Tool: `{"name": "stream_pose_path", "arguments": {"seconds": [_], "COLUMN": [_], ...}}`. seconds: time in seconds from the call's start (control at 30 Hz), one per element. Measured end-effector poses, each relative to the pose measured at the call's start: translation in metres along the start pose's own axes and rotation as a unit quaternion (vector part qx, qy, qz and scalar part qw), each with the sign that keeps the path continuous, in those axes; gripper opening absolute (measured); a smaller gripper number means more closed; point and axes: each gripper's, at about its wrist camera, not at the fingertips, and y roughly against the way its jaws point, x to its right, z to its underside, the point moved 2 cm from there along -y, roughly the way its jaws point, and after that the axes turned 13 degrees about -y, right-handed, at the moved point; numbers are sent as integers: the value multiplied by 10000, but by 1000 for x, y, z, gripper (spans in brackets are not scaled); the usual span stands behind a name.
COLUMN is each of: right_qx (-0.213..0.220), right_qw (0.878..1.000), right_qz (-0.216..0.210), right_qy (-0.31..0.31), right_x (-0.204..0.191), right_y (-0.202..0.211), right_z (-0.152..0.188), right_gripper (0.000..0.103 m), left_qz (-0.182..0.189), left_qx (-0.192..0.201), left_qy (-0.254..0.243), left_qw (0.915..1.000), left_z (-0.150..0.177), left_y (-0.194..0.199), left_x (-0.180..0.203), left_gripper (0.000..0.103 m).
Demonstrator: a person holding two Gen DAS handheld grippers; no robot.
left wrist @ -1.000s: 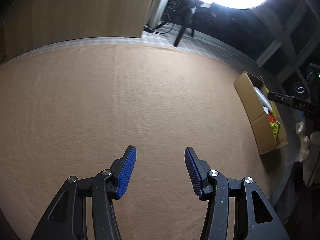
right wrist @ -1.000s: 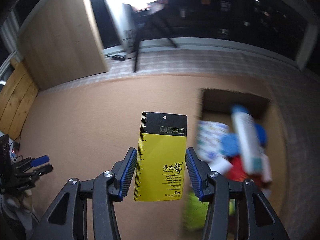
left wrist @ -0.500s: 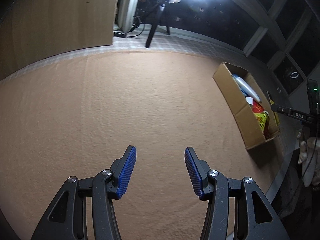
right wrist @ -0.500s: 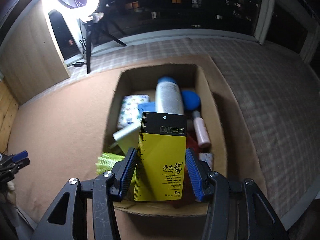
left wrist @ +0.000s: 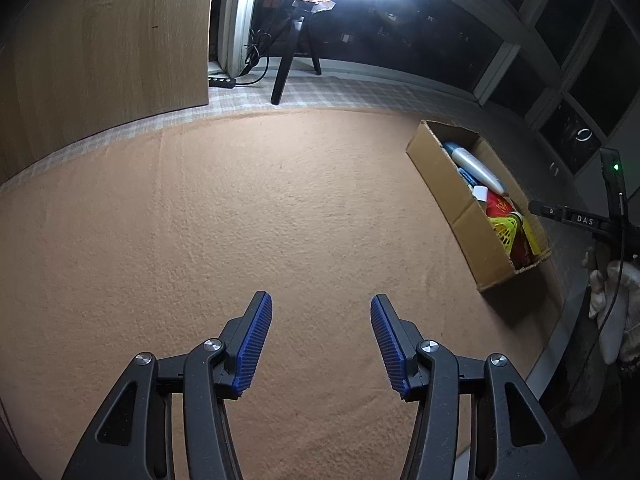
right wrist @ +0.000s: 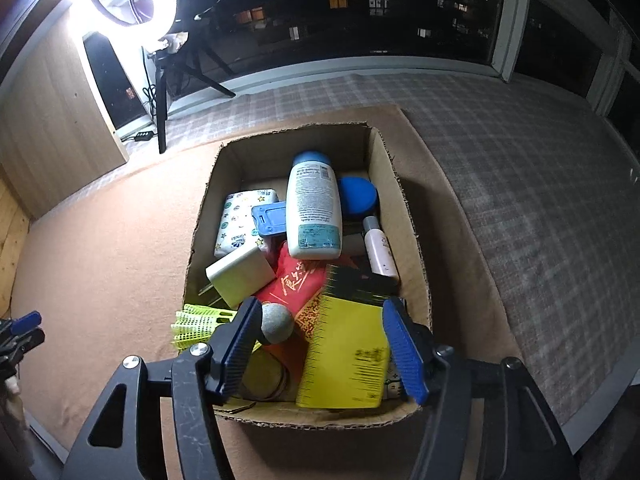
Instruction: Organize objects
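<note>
A cardboard box [right wrist: 414, 240] holds several items: a white bottle with a blue cap [right wrist: 314, 208], a tissue pack [right wrist: 240, 220], a red packet [right wrist: 294, 284] and a yellow mesh item [right wrist: 196, 324]. My right gripper [right wrist: 320, 344] hangs over the box's near end with its jaws wide open. The yellow and black card [right wrist: 346, 352] lies blurred and tilted in the box, leaning near the right finger. My left gripper [left wrist: 321, 344] is open and empty above the tan mat [left wrist: 200, 220]. The box also shows in the left wrist view [left wrist: 452, 200], at the right.
A ring light on a tripod [left wrist: 296, 56] stands behind the mat. A wooden panel [left wrist: 100, 40] stands at the back left. A checked cloth [right wrist: 520, 160] covers the table right of the box. The table edge runs close to the box's near side.
My right gripper has opened and let go of the yellow card, which has dropped tilted into the box. The left gripper has turned a little, bringing the box more into view.
</note>
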Motion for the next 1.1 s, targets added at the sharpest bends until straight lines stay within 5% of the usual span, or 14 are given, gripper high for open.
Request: {"name": "stream_pose_path", "arguments": {"seconds": [0.6,1.1], "right_qx": [248,406], "right_qw": [9983,9932], "right_qz": [-438,-604], "right_qy": [309,907], "right_x": [-59,-148], "right_y": [35,55], "right_z": [30,79], "right_gripper": [63,70], "left_qz": [-327,-1097], "left_qx": [177,209], "left_qy": [9,320], "left_qw": [9993,9932], "left_z": [2,26], "left_y": [40,77], "left_x": [-5,-36], "left_gripper": [70,85]}}
